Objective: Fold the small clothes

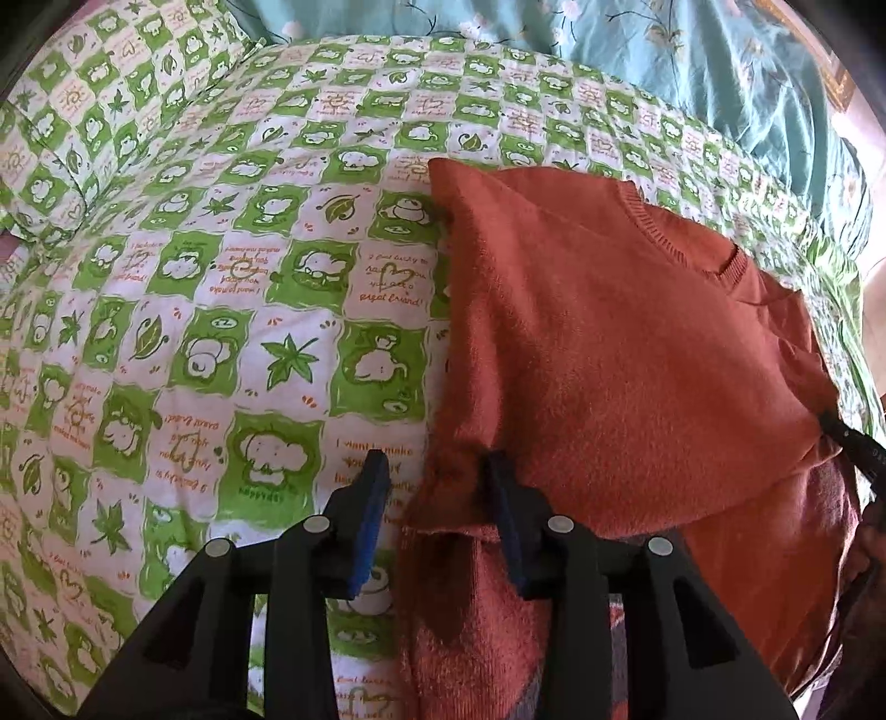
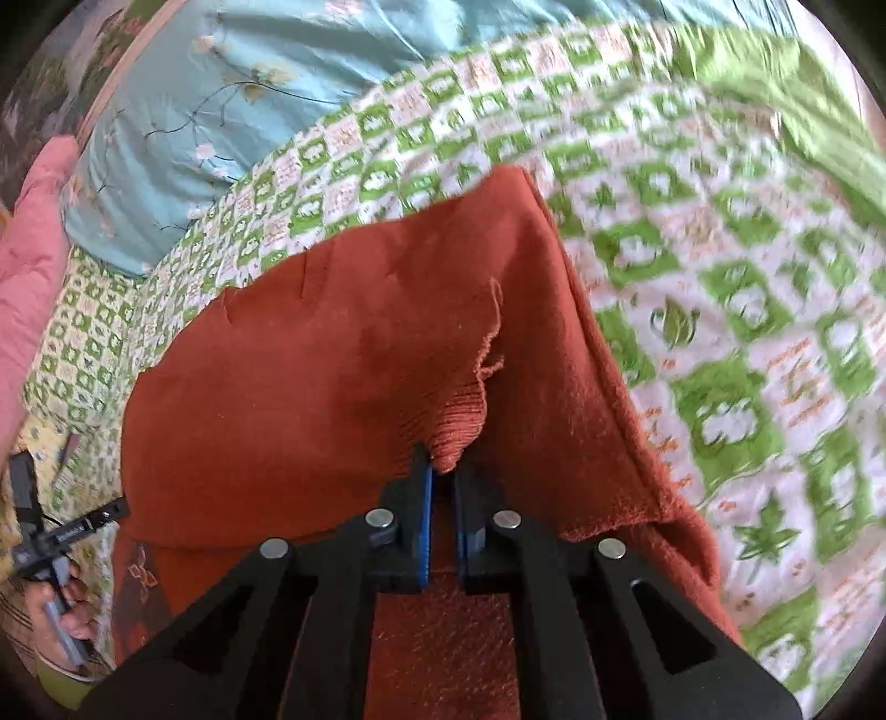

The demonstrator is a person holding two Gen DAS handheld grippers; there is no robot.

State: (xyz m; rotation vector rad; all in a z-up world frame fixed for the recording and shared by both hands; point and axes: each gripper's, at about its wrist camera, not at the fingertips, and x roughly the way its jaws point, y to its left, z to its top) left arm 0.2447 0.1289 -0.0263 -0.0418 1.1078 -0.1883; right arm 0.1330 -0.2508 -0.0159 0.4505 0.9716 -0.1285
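A rust-orange knit sweater (image 1: 609,343) lies partly folded on a green-and-white patterned bedspread (image 1: 210,288), its ribbed neckline toward the far right. My left gripper (image 1: 437,465) is open at the sweater's near left corner, with the cloth edge lying between its blue-padded fingers (image 1: 371,509). My right gripper (image 2: 443,471) is shut on a ribbed edge of the sweater (image 2: 332,354) and holds it up off the bed. The right gripper's tip also shows in the left wrist view (image 1: 853,437) at the sweater's right side.
A teal floral quilt (image 1: 637,50) lies bunched along the far side of the bed, also in the right wrist view (image 2: 221,83). A pink cloth (image 2: 33,266) lies at the left. The left hand grips its handle (image 2: 50,559).
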